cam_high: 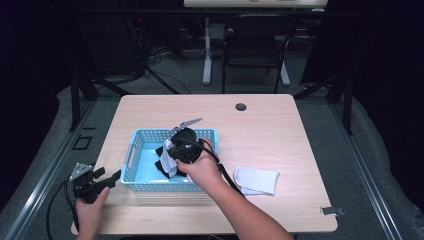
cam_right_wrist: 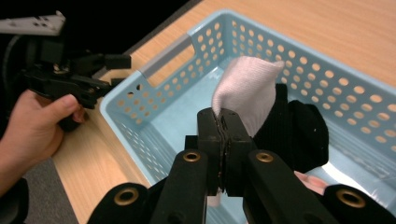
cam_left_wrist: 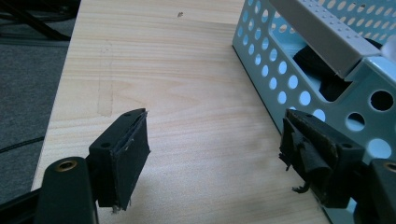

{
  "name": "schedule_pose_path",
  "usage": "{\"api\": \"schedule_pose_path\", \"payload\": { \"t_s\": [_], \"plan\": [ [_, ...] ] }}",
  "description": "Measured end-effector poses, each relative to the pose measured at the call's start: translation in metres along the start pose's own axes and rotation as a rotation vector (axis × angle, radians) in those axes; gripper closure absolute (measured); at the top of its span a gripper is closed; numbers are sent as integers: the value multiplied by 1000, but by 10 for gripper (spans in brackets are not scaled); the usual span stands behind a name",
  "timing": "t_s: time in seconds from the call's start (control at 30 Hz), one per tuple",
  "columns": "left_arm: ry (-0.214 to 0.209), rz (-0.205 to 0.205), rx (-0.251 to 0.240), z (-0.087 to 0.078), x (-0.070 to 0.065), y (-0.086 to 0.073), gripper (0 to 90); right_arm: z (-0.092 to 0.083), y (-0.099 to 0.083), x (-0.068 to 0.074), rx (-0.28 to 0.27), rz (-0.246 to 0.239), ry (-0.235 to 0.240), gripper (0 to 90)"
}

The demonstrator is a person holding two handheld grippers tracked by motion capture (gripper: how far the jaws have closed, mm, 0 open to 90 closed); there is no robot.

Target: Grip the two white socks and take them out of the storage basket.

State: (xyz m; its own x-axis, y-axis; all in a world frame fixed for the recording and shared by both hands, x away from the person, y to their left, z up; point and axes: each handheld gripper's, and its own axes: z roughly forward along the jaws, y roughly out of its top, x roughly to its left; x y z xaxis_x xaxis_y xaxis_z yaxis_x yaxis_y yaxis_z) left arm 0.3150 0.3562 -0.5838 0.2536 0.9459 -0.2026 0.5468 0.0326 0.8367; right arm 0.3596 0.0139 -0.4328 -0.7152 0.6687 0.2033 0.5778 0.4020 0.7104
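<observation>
While the right gripper (cam_right_wrist: 223, 122) is clamping its jaws tight on a white sock (cam_right_wrist: 251, 86), the soft ribbed cloth is bunching up over the blue basket (cam_right_wrist: 154, 142), above a black sock (cam_right_wrist: 299, 130) lying inside. Farther left, the left gripper (cam_left_wrist: 215, 140) is waiting wide open and empty beside the basket; the high view is showing another white sock (cam_high: 257, 180) lying on the table (cam_high: 280, 130).

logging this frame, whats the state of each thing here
right gripper: shut on white sock, over the basket
white sock: pinched at one edge, hanging above the black item
black item: lying in the basket
basket: upright on the table
second white sock: flat on the table, right of the basket
left gripper: open, holding nothing, beside the basket's left end
</observation>
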Motion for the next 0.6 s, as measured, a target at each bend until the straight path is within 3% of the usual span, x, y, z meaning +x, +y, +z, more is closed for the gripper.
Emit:
{"api": "schedule_pose_path", "payload": {
  "t_s": [0.23,0.47,0.6],
  "plan": [
    [1,1,0,0,0,0,236,-30,0,1,-58,1,27,888],
    [2,-2,-5,1,-1,0,236,-51,-2,-1,-67,12,44,889],
    [2,1,0,0,0,0,236,-74,-6,-6,-77,16,29,889]
  ]
}}
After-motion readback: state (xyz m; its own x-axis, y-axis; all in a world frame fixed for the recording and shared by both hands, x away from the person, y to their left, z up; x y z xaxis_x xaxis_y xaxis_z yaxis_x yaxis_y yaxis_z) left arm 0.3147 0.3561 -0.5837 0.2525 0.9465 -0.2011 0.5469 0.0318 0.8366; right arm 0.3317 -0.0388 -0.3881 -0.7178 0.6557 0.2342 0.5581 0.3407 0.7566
